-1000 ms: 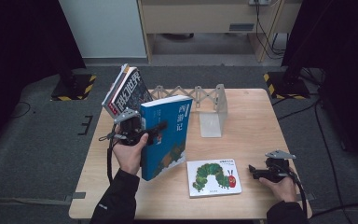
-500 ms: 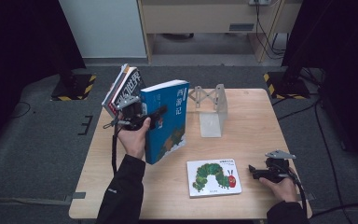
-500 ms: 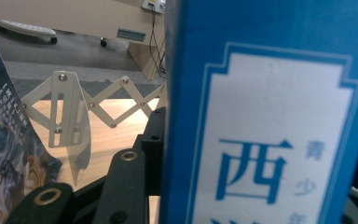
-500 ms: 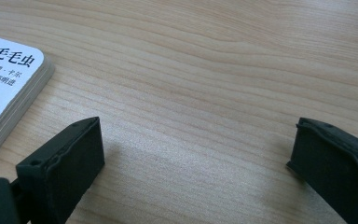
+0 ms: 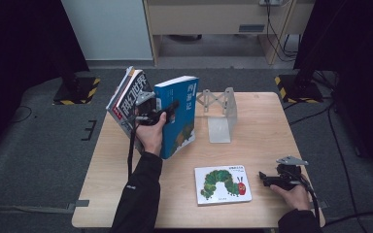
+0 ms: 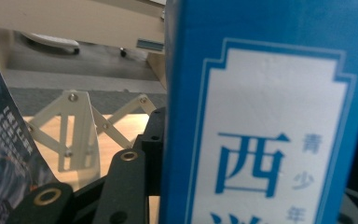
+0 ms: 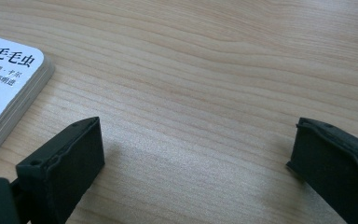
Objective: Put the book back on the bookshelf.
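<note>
My left gripper is clamped on the blue book, standing upright beside the leaning books at the table's far left; its glossy cover reads "西". My right gripper rests wide apart on bare wood, near the caterpillar book.

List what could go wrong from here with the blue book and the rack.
1. The blue book stands tilted in the left claw, close beside the leaning books; a nudge could topple them off the table edge.
2. The folding rack looks light; the book might push it along.
3. The right claw rests open near the caterpillar book and gives no support.
</note>
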The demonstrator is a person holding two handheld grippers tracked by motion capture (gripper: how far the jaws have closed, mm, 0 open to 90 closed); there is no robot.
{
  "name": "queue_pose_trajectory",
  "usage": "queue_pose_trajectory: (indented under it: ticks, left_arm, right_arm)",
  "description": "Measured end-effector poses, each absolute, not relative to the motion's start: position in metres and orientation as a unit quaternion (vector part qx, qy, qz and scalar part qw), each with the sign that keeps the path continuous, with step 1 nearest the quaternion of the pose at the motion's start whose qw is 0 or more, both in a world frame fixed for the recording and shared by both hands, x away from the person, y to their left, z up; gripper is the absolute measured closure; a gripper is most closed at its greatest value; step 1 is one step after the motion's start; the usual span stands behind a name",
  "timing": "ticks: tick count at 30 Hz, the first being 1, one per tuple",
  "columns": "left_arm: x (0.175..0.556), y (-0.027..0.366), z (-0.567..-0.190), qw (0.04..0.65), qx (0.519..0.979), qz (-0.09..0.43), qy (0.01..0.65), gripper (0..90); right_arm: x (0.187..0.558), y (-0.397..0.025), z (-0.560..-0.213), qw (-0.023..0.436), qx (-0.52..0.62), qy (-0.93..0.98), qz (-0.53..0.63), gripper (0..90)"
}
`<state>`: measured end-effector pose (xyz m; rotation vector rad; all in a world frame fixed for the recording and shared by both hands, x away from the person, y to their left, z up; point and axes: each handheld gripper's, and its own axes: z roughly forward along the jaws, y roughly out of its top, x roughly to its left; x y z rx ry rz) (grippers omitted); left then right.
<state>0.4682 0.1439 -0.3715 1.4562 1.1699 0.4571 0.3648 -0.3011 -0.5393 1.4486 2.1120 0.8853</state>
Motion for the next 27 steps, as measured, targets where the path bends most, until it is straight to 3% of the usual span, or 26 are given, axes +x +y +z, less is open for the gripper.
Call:
queue_pose_trajectory:
  ticks: [16, 27]
  left_arm:
    - [0.503, 0.118, -0.398, 0.569, 0.605, 0.214, 0.514, 59.5]
    - [0.503, 0.111, -0.406, 0.573, 0.609, 0.233, 0.496, 59.2]
  right_arm:
    - [0.365, -0.301, -0.539, 0.215, 0.522, 0.761, 0.319, 2.9]
    - [0.365, -0.300, -0.539, 0.214, 0.523, 0.761, 0.320, 2.9]
